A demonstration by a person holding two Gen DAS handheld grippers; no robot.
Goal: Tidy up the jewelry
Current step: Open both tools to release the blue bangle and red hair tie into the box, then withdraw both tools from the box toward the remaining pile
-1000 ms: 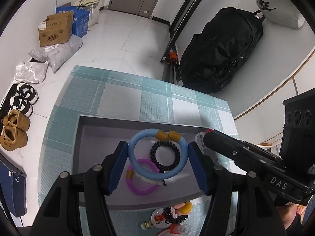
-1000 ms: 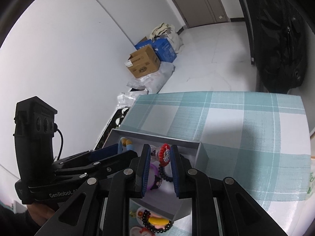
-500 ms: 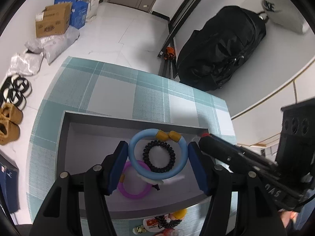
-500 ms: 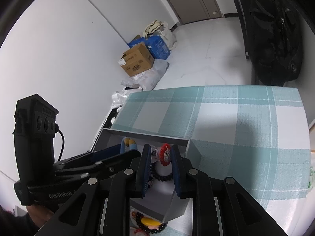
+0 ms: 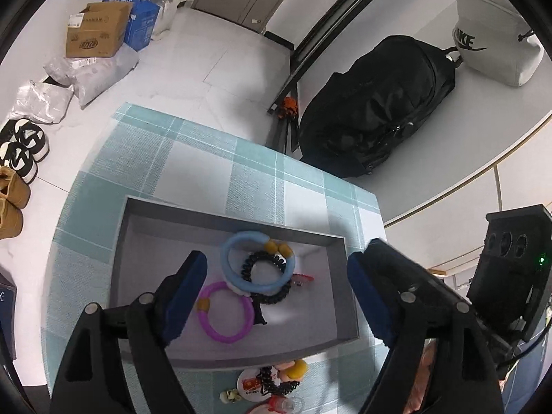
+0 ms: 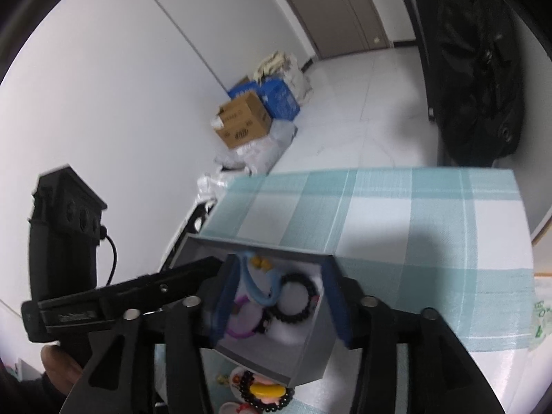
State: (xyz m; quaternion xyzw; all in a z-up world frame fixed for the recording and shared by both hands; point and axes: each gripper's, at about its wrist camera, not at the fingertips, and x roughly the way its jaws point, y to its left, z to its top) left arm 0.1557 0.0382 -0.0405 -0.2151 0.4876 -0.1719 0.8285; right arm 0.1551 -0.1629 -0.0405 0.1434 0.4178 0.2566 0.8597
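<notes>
with both my left claw (image 5: 276,289) and right claw (image 6: 279,296) just opened and empty over the grey tray (image 5: 220,212), i should lift straight clear of the blue ring (image 5: 241,241).

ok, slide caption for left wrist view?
Open left gripper over grey tray holding blue ring, pink ring, black coil tie.

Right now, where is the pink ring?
In the left wrist view, the pink ring lies in the grey tray, at its near left, just below the blue ring and beside the black coil.
</notes>
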